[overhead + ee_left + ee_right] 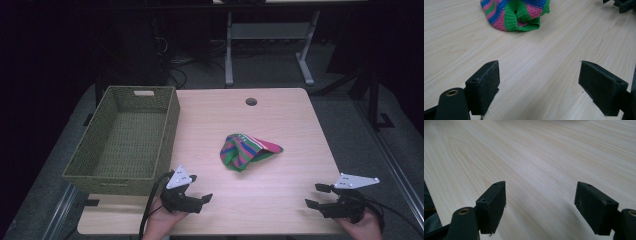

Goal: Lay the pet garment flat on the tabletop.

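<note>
Left tongs (539,87); knit cloth (515,12) top cut off

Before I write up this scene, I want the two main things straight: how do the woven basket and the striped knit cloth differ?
The basket is a stiff, olive-green, box-shaped container with upright walls; the knit cloth is soft, crumpled in a loose heap, striped pink, blue and green. The basket stands at the table's left edge; the cloth lies near the middle. Both rest on the table, and neither the left tool nor the right tool touches them.
</note>
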The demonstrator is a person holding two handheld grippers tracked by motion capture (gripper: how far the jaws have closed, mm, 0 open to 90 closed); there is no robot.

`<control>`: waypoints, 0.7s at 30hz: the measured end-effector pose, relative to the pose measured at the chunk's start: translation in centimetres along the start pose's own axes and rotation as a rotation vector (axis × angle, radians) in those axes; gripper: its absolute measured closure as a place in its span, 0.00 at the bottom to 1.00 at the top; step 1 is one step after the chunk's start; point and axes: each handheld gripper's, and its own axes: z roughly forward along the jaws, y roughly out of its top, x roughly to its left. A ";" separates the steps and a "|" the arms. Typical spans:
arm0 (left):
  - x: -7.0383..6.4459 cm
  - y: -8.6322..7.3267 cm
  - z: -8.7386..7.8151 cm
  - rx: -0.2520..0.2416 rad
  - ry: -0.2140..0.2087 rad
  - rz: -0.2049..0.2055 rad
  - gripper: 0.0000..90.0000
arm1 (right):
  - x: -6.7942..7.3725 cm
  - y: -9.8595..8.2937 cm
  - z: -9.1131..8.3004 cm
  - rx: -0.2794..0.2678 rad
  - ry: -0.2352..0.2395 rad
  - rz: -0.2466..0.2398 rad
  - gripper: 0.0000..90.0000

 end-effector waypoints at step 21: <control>0.1 -0.1 0.0 -0.004 -0.010 0.000 0.19 | 0.8 2.0 0.9 -0.007 0.018 -0.040 0.27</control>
